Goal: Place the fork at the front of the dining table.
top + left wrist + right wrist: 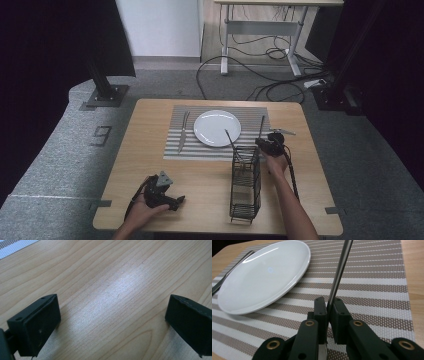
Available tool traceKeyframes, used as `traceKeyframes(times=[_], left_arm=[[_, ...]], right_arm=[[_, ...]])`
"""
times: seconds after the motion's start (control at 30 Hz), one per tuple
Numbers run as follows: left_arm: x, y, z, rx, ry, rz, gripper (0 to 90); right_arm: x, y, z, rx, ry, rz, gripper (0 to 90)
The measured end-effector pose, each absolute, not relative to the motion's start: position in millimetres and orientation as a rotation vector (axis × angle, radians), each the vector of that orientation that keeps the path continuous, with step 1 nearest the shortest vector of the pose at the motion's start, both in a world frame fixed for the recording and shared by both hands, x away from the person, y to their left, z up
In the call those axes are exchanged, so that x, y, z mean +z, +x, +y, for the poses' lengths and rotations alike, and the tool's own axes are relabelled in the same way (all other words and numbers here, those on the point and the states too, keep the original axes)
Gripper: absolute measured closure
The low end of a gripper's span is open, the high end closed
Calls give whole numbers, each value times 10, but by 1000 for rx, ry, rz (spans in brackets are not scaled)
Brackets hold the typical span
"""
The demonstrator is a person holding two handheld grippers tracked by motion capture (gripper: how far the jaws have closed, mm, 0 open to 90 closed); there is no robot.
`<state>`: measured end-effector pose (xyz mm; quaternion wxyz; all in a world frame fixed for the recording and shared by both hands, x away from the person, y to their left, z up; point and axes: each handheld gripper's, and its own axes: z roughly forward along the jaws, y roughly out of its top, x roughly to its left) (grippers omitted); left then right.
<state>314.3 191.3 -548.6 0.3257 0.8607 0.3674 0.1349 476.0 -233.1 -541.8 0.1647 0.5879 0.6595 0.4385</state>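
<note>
Right claw (328,312): clamped on a metal utensil handle (340,272) above the striped placemat (372,290); left claw (112,322): wide open, empty, over the table (112,270).

Even overhead lighting, dark surrounds in high view, soft glare patch on table (120,290), sheen on plate (262,275), near jaws slightly blurred

White plate (217,128) on striped placemat (175,145), wire caddy (245,184) nearby
</note>
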Motion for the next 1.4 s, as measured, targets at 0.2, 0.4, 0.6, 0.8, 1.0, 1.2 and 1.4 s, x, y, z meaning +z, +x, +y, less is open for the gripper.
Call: traceKeyframes(times=[0.2,0.4,0.6,0.8,1.0,1.2,1.4], left_arm=[[-5486,3143,1913,354,2256,963,0],[-5485,3143,1913,353,2256,963,0],[-5486,3143,1913,353,2256,963,0],[-5485,3143,1913,354,2256,962,0],[-5486,3143,1913,353,2256,963,0],[-5485,3141,1914,353,2257,961,0],[-5486,3141,1915,353,2256,960,0]], right_arm=[[-5458,4784,-2352,1227,1697,1876,804],[-5480,4787,-2384,1210,1733,1872,791],[-5529,4808,-2400,1214,1814,1874,775],[-5527,4811,-2395,1187,1792,1866,756],[-5528,4813,-2400,1187,1793,1864,756],[-5463,4775,-2412,1141,1725,1878,648],[-5290,4559,-2519,1133,1622,1879,641]])
